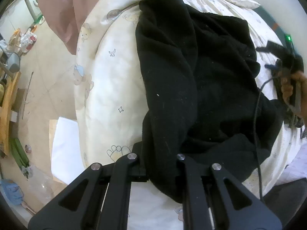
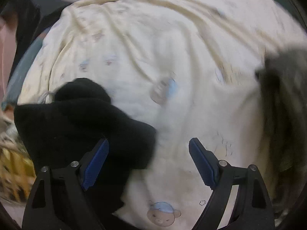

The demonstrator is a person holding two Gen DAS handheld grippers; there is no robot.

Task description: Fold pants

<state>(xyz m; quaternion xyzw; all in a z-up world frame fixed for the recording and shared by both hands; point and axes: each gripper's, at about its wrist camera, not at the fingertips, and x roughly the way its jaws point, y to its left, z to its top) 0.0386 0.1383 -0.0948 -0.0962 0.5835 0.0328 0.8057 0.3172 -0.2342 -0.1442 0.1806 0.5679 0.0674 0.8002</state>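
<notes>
The black fleece pants (image 1: 191, 80) lie rumpled in thick folds across a cream quilt printed with small bears and stars (image 1: 107, 80), which covers the bed. One bunched end of the fabric runs down between the fingers of the left gripper (image 1: 163, 164), which is clamped tight on it. In the right wrist view another bunched part of the black fleece pants (image 2: 80, 122) rests on the cream quilt (image 2: 172, 57), lying over and around the left blue pad of the right gripper (image 2: 148, 149); its jaws stand wide apart and the pads do not press on the cloth. That view is blurred. A grey cloth (image 2: 284, 105) lies at the quilt's right edge. In the left wrist view the person's hand (image 1: 291, 88) holds the right gripper's handle beyond the pants. A pink cloth (image 1: 63, 9) hangs past the bed's edge. Below lies a beige tiled floor (image 1: 42, 88) with wooden furniture (image 1: 7, 103) and scattered clutter along the wall
</notes>
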